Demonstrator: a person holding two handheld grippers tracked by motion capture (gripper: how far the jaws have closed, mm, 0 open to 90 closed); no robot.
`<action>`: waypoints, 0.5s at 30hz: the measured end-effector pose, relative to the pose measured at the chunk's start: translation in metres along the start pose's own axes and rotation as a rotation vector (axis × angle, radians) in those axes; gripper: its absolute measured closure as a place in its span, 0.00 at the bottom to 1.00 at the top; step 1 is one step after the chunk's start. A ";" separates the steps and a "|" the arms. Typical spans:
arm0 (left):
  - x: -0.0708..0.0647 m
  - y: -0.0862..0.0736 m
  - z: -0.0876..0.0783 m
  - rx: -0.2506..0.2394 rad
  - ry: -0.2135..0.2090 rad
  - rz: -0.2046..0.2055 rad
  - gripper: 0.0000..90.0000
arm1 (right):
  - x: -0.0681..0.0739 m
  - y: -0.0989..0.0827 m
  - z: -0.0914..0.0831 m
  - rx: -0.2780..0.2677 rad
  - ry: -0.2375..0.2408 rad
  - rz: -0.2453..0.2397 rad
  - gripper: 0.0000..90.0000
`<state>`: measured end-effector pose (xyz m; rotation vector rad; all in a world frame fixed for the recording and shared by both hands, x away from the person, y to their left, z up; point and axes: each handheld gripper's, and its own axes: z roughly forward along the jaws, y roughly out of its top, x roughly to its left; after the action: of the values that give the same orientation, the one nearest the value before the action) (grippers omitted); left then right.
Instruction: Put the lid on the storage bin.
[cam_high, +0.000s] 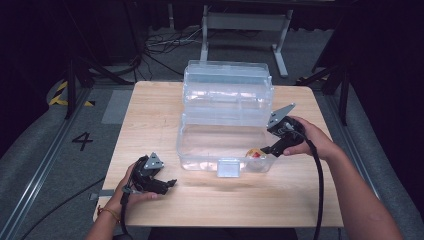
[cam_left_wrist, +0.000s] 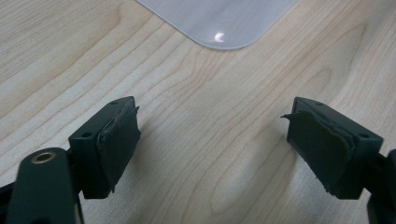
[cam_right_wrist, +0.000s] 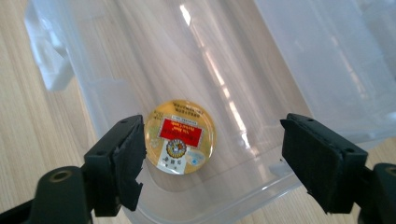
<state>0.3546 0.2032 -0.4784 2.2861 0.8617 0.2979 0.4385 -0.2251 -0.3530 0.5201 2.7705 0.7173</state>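
While the left gripper (cam_high: 167, 184) sits low on the wooden table (cam_high: 150, 115) at lower left of the high view, the right gripper (cam_high: 267, 148) hangs at the front right corner of the clear plastic bin (cam_high: 200, 142), centre frame.

Left: jaws spread wide, nothing between them. In the left gripper view there is just bare wood between the pads (cam_left_wrist: 119, 140), with a rounded clear plastic corner (cam_left_wrist: 219, 23) at top centre, well apart from the jaws.

Right: jaws wide apart too, gripping nothing. In the right gripper view the round gold tin (cam_right_wrist: 180, 136) lies flat on the bin floor, in line with the gap between the jaws and close to the left one. Can't tell if that pad touches it. In the high view the tin (cam_high: 255, 155) sits in the bin's front right corner.

Around:
- Bin lid (cam_high: 227, 87) stands open behind the bin, upper centre, tilted back.
- Front latch (cam_high: 228, 168) hangs at the middle of the bin's near wall.
- Near wall and rim lie between the right gripper and the tin.
- Floor past the table: cables (cam_high: 160, 45) at upper centre, yellow-black tape (cam_high: 59, 94) at left, white frame legs (cam_high: 280, 47) at top.

Writing:
- "4" (cam_high: 82, 140) marked on the floor, left of the table.
- Tin has a red label, an emblem and small print, too small to read.
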 end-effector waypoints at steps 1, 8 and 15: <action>0.000 0.001 -0.001 -0.011 -0.004 -0.005 0.21 | 0.000 -0.001 -0.002 -0.020 0.002 0.004 0.25; -0.007 0.012 -0.019 -0.091 0.013 0.002 0.21 | -0.001 -0.008 -0.017 -0.178 0.016 0.022 0.24; -0.013 0.024 -0.031 -0.140 0.040 0.037 0.22 | -0.003 -0.011 -0.027 -0.214 -0.035 0.025 0.25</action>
<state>0.3433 0.1971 -0.4391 2.1744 0.7931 0.4089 0.4303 -0.2469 -0.3356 0.5182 2.6173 0.9854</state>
